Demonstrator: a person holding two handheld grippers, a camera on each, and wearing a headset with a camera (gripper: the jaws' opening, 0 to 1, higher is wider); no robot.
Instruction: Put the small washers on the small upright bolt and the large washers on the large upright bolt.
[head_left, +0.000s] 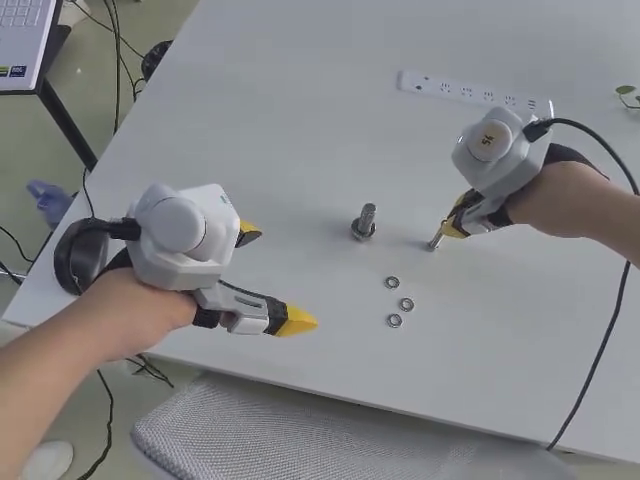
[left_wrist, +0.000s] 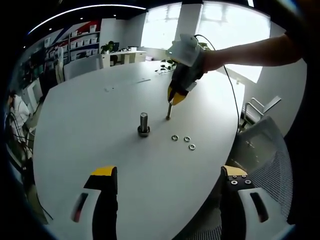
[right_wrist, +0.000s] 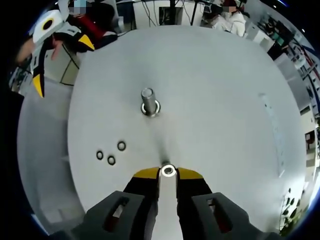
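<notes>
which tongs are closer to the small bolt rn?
Right. The right tongs are closed at the top of the small bolt; the left tongs hang open well to its left, past the large bolt.

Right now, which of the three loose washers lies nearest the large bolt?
The topmost washer in the head view; the other two sit lower, farther from the large bolt.

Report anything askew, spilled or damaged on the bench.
Nothing stands out. The large bolt stands upright, three washers lie flat and apart near it, and the right gripper is shut on the small bolt, which stands on the table. The left gripper hangs open, away from the parts.
</notes>
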